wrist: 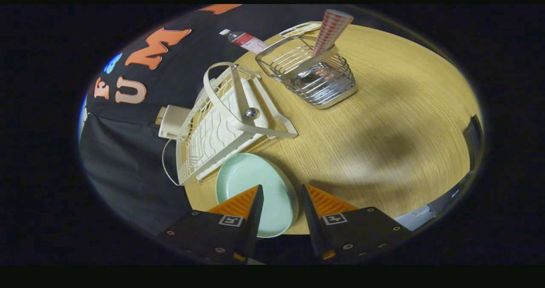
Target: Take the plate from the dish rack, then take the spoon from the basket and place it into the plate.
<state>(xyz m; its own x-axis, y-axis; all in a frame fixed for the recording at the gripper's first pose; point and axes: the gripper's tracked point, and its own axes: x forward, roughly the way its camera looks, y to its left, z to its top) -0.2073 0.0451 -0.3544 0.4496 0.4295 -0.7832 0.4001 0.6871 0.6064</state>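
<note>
A pale green plate (251,181) lies flat on the round wooden table (383,130), just in front of the white dish rack (221,122). My gripper (282,191) hovers over the plate's near right side. Its fingers stand apart, with the plate's rim in the gap between them and neither finger pressing on it. Beyond the fingers, farther across the table, stands a chrome wire basket (323,83). The spoon (331,30), with a red-and-white checked handle, sticks up out of it.
A bottle (246,41) lies behind the rack near the booth's wall. A flat card-like thing (299,29) lies behind the basket. A white box (172,119) with a thin cable hangs at the rack's far side. Bare tabletop stretches right of the plate.
</note>
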